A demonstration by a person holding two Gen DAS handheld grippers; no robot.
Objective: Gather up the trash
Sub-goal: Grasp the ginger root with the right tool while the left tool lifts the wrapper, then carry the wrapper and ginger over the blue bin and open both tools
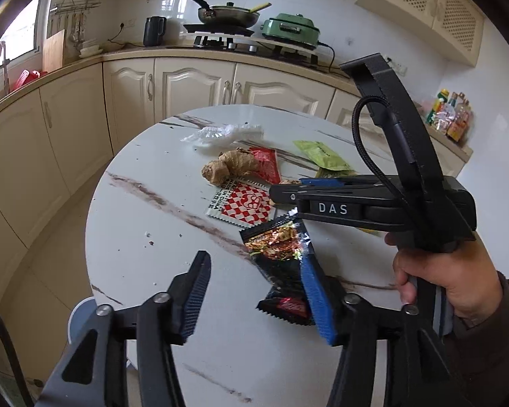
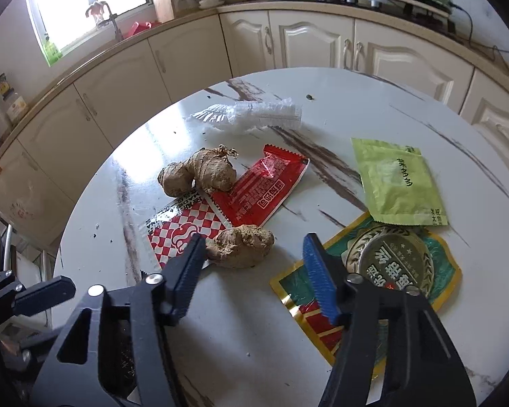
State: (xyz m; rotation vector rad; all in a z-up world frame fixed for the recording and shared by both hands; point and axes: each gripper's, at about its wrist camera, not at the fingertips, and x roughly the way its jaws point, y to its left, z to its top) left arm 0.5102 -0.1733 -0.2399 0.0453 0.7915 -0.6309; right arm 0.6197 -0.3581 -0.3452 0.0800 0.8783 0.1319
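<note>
Lying at lower centre of the right wrist frame, the small ginger piece (image 2: 242,246) sat between the right gripper (image 2: 252,274)'s parted jaws, nearer its left finger. The left gripper (image 1: 254,291) gaped, its right pad over the black wrapper (image 1: 281,264).

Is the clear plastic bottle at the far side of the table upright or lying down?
Lying down. The clear plastic bottle rests on its side on the marble table, crushed flat, beyond the ginger pieces.

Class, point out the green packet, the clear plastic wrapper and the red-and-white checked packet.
green packet (image 2: 397,183), right wrist view, its middle.
clear plastic wrapper (image 2: 264,115), right wrist view, its ribbed body.
red-and-white checked packet (image 1: 244,205), left wrist view, its checked face.
</note>
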